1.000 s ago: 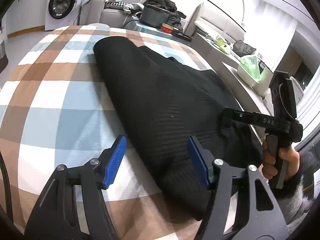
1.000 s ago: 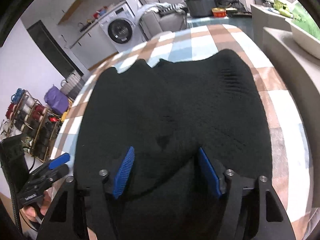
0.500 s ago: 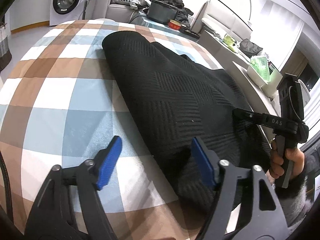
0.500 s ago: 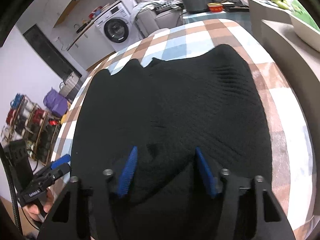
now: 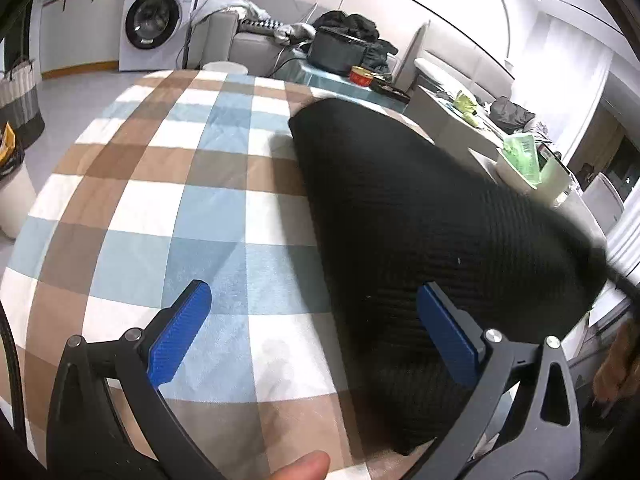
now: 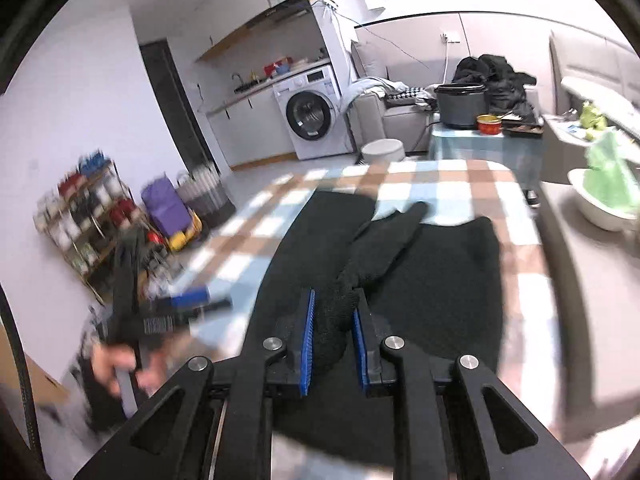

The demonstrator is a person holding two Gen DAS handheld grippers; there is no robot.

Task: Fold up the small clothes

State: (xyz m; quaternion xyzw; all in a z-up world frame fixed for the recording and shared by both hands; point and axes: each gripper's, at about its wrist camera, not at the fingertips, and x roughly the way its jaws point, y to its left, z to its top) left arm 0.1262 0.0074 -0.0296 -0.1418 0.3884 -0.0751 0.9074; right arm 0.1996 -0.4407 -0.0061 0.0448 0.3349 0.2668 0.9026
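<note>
Right gripper [image 6: 333, 334] closing on black garment [image 6: 400, 272] fold (lifted), left gripper [image 5: 312, 332] opening wide, empty, checked cloth [image 5: 180, 200] beneath

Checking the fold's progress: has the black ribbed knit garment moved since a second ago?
Yes. The black ribbed knit garment, pinched in the closing right gripper, has lifted off the checked blanket.

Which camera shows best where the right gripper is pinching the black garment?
The right wrist view: the right gripper is closing on a raised fold of the black garment. The left wrist view shows the garment lifted at the right edge, the pinch unseen.
</note>
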